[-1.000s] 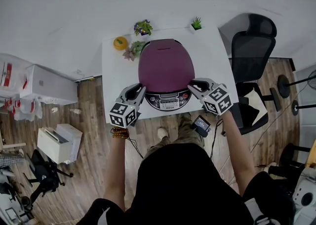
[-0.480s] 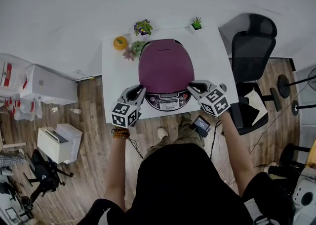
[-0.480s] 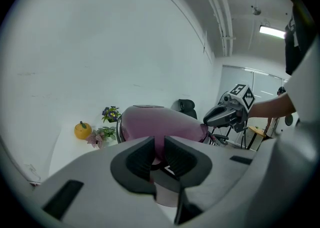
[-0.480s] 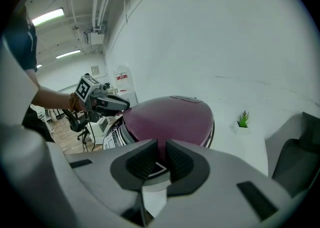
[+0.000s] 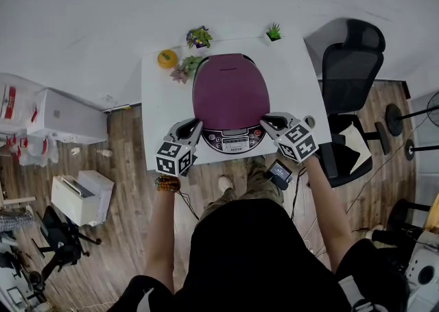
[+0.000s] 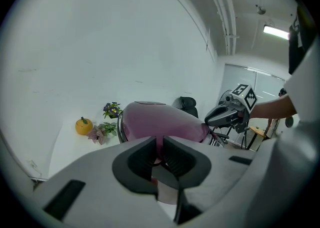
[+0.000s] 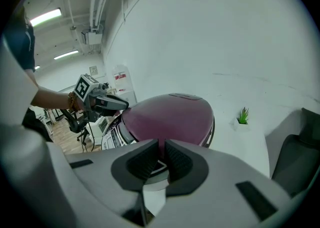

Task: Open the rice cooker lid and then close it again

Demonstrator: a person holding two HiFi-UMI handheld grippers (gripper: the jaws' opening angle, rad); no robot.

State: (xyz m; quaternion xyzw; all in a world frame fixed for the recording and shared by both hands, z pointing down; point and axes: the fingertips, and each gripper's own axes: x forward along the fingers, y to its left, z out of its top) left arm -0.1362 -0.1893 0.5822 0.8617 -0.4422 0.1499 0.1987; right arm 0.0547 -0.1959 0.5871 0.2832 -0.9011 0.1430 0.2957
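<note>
Rice cooker (image 5: pixel 230 94) sits shut on the worktop (image 5: pixel 161 105), just ahead of and between the left claw (image 5: pixel 192 125) and right claw (image 5: pixel 268 121). Both are closing to narrow, empty slits. Best press the front latch squarely, then lift the lid evenly. Control panel (image 5: pixel 234 140) print is too small to read

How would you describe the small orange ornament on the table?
Find the white table holding the purple rice cooker. At its far left corner, beside the flowering plants, sits the orange ornament. It alone is round and orange; its neighbours are leafy.
</note>
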